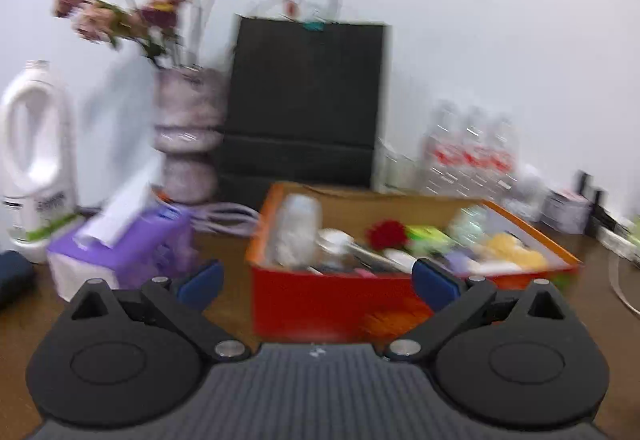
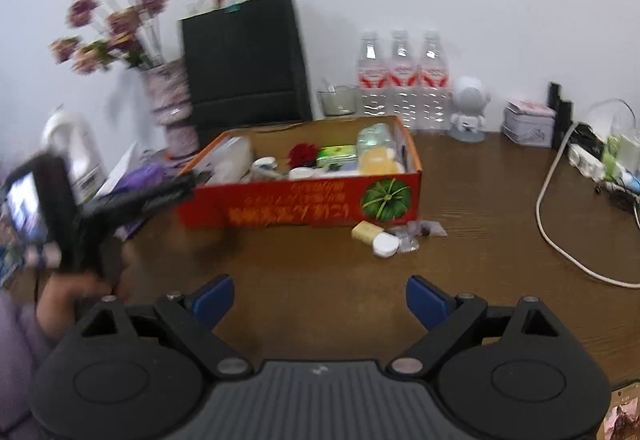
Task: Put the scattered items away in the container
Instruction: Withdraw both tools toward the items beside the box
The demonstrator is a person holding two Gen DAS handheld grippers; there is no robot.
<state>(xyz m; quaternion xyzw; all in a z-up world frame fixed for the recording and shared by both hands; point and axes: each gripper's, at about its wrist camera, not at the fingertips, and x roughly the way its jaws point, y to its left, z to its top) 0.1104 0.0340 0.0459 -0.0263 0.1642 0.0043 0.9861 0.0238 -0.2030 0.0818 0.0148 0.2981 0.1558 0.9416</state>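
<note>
An orange-red cardboard box point(image 1: 332, 304) point(image 2: 280, 205) stands on the brown table and holds several small items. In the right wrist view a yellow soap bar point(image 2: 366, 231), a white round jar point(image 2: 386, 244) and a clear wrapped packet point(image 2: 426, 228) lie on the table by the box's front right corner. My left gripper point(image 1: 318, 282) is open and empty, just in front of the box. It also shows in the right wrist view point(image 2: 176, 187), at the box's left end. My right gripper point(image 2: 319, 300) is open and empty, well short of the loose items.
Behind the box stand a black paper bag point(image 2: 244, 67), a flower vase point(image 2: 174, 107), three water bottles point(image 2: 402, 79) and a white astronaut figure point(image 2: 468, 111). A purple tissue box point(image 1: 120, 252) and white jug point(image 1: 36, 159) are left. A white cable point(image 2: 556, 199) and power strip point(image 2: 586, 159) lie right.
</note>
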